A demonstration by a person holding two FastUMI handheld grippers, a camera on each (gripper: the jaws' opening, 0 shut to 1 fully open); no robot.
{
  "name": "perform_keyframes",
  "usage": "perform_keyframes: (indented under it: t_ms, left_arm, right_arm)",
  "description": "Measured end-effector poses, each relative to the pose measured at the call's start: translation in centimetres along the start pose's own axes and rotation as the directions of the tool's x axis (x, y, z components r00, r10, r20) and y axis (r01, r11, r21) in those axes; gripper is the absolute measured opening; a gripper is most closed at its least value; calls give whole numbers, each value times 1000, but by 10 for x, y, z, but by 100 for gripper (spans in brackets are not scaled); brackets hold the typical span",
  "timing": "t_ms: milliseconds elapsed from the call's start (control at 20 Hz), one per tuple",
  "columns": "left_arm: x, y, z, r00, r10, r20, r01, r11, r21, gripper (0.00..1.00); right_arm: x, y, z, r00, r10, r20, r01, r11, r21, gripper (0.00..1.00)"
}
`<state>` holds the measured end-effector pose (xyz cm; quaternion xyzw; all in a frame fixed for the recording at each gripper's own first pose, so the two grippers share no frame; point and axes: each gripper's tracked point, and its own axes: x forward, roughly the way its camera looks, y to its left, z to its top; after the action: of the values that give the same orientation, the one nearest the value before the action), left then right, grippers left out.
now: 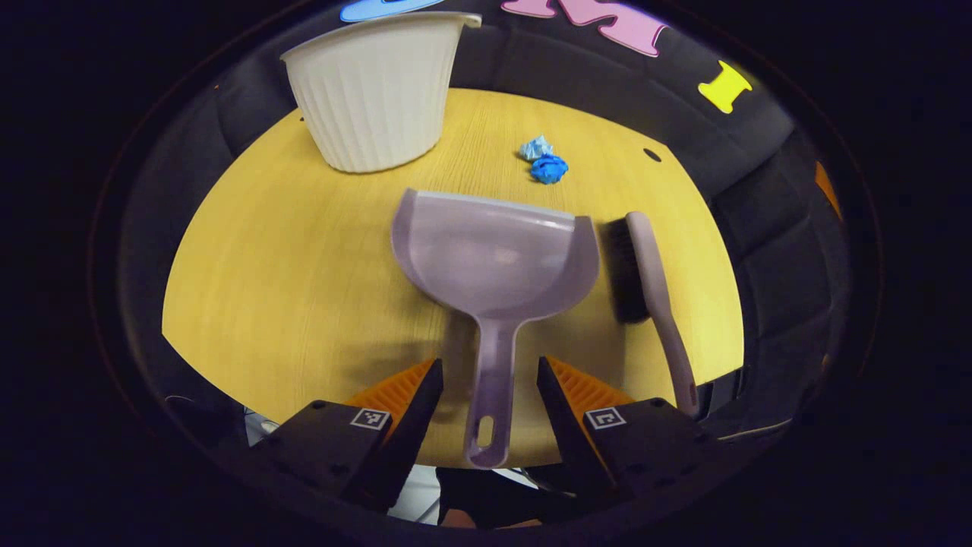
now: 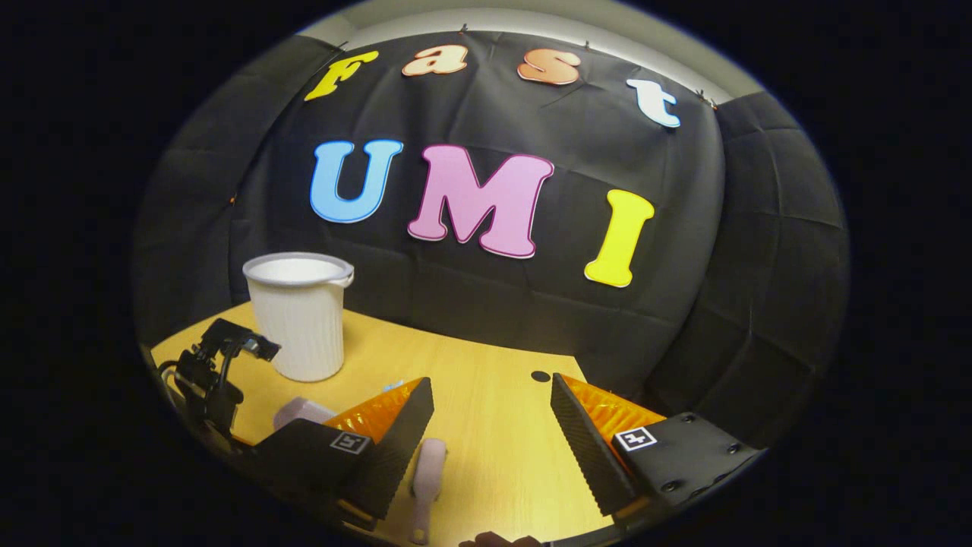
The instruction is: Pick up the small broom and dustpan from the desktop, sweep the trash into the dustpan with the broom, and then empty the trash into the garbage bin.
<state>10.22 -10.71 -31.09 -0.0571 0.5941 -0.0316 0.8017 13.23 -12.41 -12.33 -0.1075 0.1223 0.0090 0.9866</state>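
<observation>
Yellow wood-grain surface (image 1: 304, 304) carries my lilac plastic dustpan (image 1: 493, 258); black cloth walls it; both hand-held grippers (image 1: 490, 380) (image 2: 492, 403) gape, holding nothing.

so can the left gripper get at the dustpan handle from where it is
Probably yes: the left gripper is open, with the dustpan handle lying between its fingers and nothing on the table in the way.

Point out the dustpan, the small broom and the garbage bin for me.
dustpan (image 1: 493, 258), left gripper view, on the inside of its scoop.
small broom (image 1: 654, 275), left gripper view, on the back of its head, beside the bristles.
garbage bin (image 1: 376, 99), left gripper view, on its ribbed outer wall.
</observation>
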Motion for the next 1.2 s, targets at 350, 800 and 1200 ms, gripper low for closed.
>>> perform_keyframes:
  t_ms: [350,800,1200]
  left_arm:
    - [29,-6,13,977,48,-206,-56,998,-31,76]
    - [42,-7,28,953,73,-296,-77,997,-3,49]
    - [42,0,33,972,-8,-236,23,998,60,30]
  right_arm:
    - [27,-24,-44,996,37,-85,-45,994,-96,100]
    - [31,-27,-92,961,109,-256,-107,994,19,100]
    - [-10,30,-174,684,237,-690,-40,956,289,100]
